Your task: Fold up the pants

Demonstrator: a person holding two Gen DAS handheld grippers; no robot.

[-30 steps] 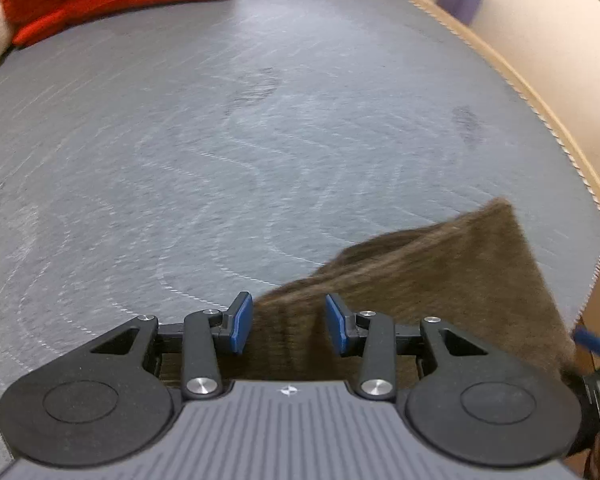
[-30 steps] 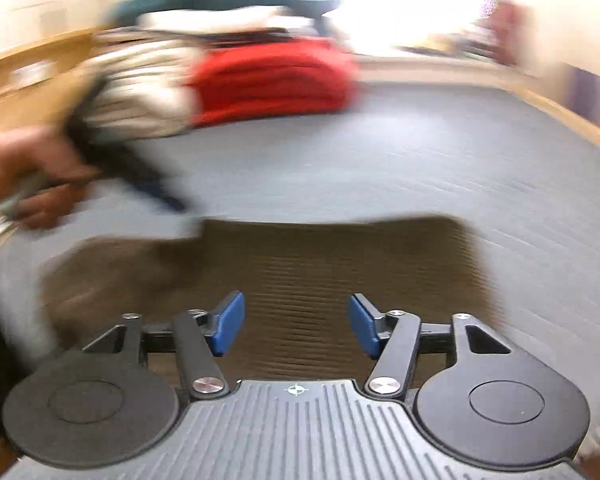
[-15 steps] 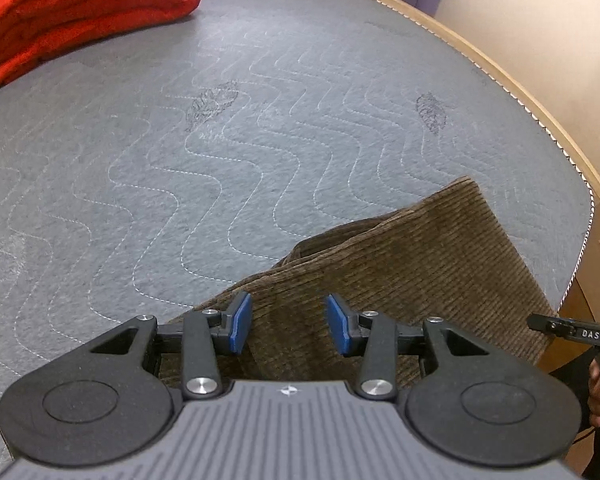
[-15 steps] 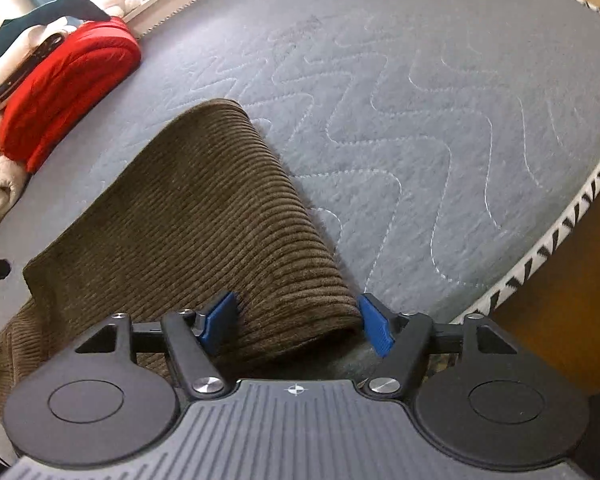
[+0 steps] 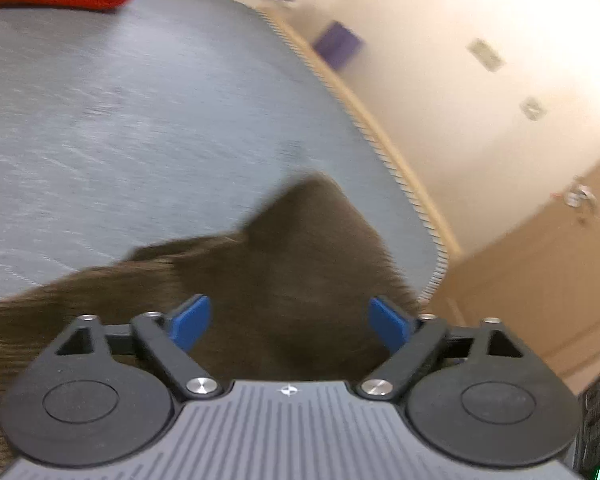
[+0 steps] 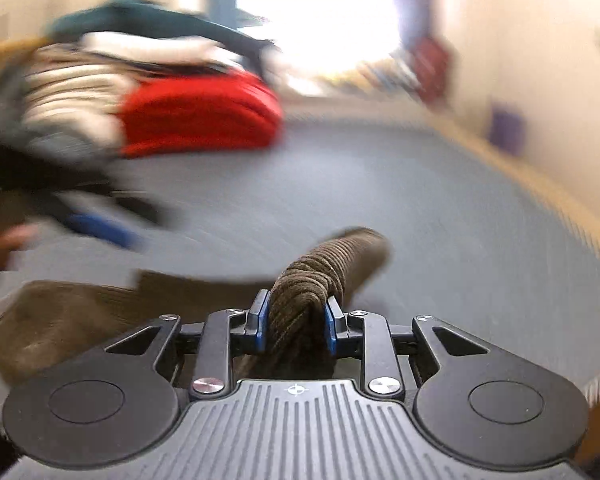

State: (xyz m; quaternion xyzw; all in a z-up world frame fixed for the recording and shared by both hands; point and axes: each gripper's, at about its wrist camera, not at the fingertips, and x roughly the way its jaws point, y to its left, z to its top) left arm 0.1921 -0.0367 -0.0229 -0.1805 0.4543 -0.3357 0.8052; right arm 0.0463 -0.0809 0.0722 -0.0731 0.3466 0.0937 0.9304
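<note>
Right tongs [image 6: 296, 322] now pinching blurred pants [image 6: 308, 280].

My right gripper [image 6: 296, 320] pinches a bunched fold of the brown corduroy pants [image 6: 320, 272] on the grey mattress [image 6: 420, 208]; beyond the pants, a red blanket [image 6: 200, 120].

The right gripper [image 6: 296, 322] has its two blue-padded fingers [image 6: 257, 320] pressed close together, clamped on a bunched fold of brown corduroy pants [image 6: 308, 280]. The left gripper [image 5: 290, 320] has its blue fingers [image 5: 190, 320] spread wide apart, gripping nothing, and it hovers above the cloth. Both views are blurred.
</note>
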